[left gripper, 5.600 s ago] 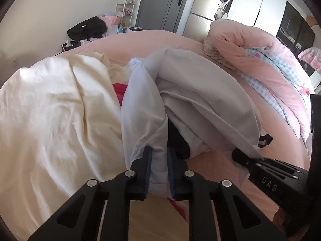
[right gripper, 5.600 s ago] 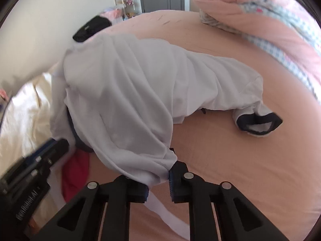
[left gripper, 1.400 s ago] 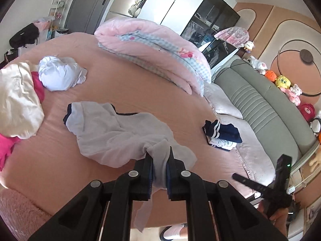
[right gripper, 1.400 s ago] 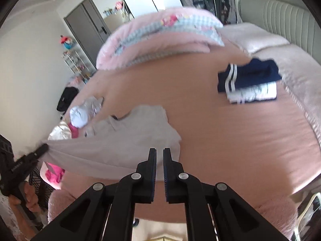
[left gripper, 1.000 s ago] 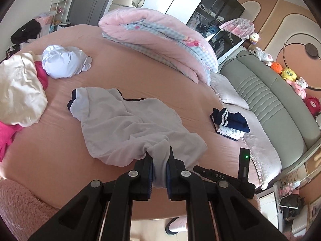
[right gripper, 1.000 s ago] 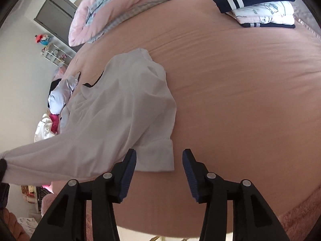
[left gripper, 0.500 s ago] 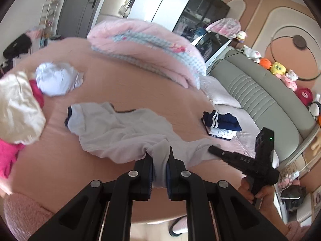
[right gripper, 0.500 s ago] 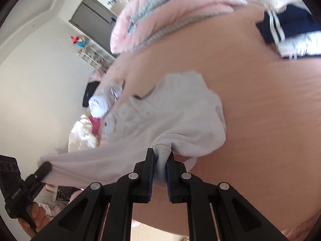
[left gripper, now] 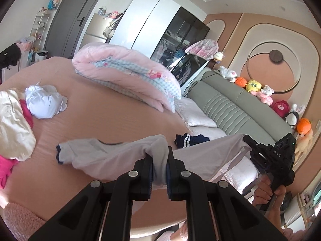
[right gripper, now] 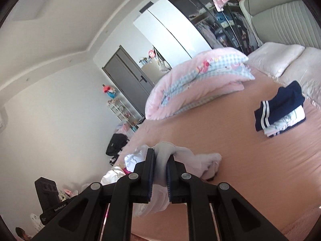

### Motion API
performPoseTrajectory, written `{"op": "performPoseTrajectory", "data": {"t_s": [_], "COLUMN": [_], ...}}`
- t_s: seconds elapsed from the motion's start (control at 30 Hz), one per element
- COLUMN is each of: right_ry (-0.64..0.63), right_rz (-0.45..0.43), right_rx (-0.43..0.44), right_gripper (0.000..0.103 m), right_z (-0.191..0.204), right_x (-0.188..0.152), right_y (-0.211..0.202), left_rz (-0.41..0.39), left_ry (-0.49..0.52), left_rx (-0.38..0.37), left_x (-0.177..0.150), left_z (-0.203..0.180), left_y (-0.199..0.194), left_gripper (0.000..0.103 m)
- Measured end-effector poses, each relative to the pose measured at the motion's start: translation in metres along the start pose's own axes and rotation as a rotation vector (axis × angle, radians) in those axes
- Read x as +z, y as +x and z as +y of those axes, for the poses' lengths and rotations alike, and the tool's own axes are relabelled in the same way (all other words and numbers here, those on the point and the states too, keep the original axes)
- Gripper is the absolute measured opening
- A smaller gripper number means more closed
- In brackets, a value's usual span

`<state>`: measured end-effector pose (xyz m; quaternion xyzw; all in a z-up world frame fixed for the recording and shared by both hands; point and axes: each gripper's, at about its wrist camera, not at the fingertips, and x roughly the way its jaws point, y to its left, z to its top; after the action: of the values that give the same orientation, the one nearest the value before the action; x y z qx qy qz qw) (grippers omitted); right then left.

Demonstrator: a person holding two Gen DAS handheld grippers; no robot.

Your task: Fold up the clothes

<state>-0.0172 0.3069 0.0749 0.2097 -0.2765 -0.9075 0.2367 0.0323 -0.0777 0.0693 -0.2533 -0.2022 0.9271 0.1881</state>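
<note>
pale lilac-grey shirt point(left gripper: 112, 154), navy cuff | salmon-pink bed point(left gripper: 112, 120) | pink quilt point(left gripper: 124, 74), blue gingham | navy folded clothes point(right gripper: 280, 108), white stripes

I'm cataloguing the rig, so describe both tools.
Both are matte black. The left tool and right tool have flat fingers with blue pads and silver rivets on angular struts. White lettering marks each body. No cables show.

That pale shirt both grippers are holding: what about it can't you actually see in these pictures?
- Left wrist view: the left gripper covers the pinched part of the shirt; its hanging hem is behind the fingers.
- Right wrist view: the right gripper hides most of it; only bunched cloth shows.
- Neither view shows its front, so any print is unknown.
</note>
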Motion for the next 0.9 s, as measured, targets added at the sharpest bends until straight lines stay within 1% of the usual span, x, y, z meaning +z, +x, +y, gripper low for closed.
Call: {"op": "performPoseTrajectory", "data": {"t_s": [0.1,0.17,0.2,0.23,0.27,0.33,0.37,0.4,0.47,0.5,0.53,0.57,0.6,0.63,0.67,0.7,0.73,0.77,0.8,0.83,0.87,0.9], "right_ry": [-0.053,-0.076,-0.087,-0.102,-0.118,-0.11,-0.083,-0.054,-0.026,-0.023,-0.026,-0.031,-0.036,-0.051,-0.095,-0.15,-0.198,-0.243,-0.269,-0.287,-0.28,-0.261], "right_rz": [-0.075,-0.088,-0.09,-0.081,-0.066,0.002,0.045,0.087,0.164,0.199,0.211,0.214,0.217,0.183,0.112,0.033,-0.035,-0.096,-0.105,-0.09,-0.048,0.007], "right_rx": [0.018,0.027,0.032,0.012,-0.018,-0.091,-0.123,-0.144,-0.215,-0.261,-0.278,-0.28,-0.282,-0.252,-0.222,-0.198,-0.204,-0.223,-0.251,-0.283,-0.307,-0.328], "right_gripper": [0.01,0.01,0.01,0.01,0.01,0.01,0.01,0.01,0.01,0.01,0.01,0.01,0.01,0.01,0.01,0.01,0.011,0.013,0.018,0.033,0.045,0.046], "right_z": [0.023,0.032,0.037,0.038,0.037,0.024,0.013,0.0,-0.026,-0.038,-0.042,-0.042,-0.043,-0.034,-0.018,0.0,0.014,0.025,0.027,0.024,0.012,-0.003], "right_x": [0.014,0.018,0.02,0.018,0.016,0.005,-0.003,-0.012,-0.033,-0.041,-0.039,-0.033,-0.028,-0.012,0.01,0.033,0.054,0.073,0.087,0.098,0.093,0.08], "right_y": [-0.022,-0.029,-0.032,-0.03,-0.026,-0.009,0.002,0.013,0.037,0.052,0.064,0.076,0.087,0.091,0.087,0.081,0.079,0.08,0.09,0.104,0.117,0.128], "left_rz": [-0.059,-0.078,-0.082,-0.08,-0.065,-0.004,0.03,0.064,0.134,0.165,0.196,0.191,0.136,0.08,0.0,-0.062,-0.087,-0.078,-0.028,0.022,0.078,0.115], "left_ry": [-0.004,-0.016,-0.014,-0.002,0.009,-0.008,-0.018,-0.027,-0.013,-0.012,-0.011,-0.032,-0.026,-0.021,0.013,0.038,0.043,0.031,-0.006,-0.043,-0.087,-0.103], "left_rx": [-0.052,-0.034,0.005,0.038,0.056,0.086,0.086,0.103,0.155,0.187,0.218,0.202,0.184,0.165,0.175,0.2,0.237,0.263,0.274,0.285,0.301,0.314], "left_x": [0.015,0.021,0.023,0.024,0.023,0.014,0.008,0.001,-0.014,-0.012,-0.01,0.001,0.023,0.045,0.072,0.097,0.119,0.135,0.142,0.148,0.142,0.127], "left_z": [-0.009,-0.013,-0.013,-0.013,-0.01,0.002,0.009,0.016,0.029,0.036,0.044,0.05,0.047,0.044,0.038,0.034,0.038,0.047,0.063,0.078,0.095,0.107], "left_y": [-0.017,-0.022,-0.022,-0.02,-0.014,0.006,0.017,0.031,0.062,0.08,0.097,0.107,0.108,0.108,0.104,0.104,0.107,0.117,0.133,0.15,0.165,0.174], "left_gripper": [0.009,0.009,0.009,0.009,0.009,0.009,0.009,0.009,0.009,0.009,0.009,0.009,0.009,0.009,0.009,0.009,0.009,0.01,0.011,0.017,0.024,0.027]}}
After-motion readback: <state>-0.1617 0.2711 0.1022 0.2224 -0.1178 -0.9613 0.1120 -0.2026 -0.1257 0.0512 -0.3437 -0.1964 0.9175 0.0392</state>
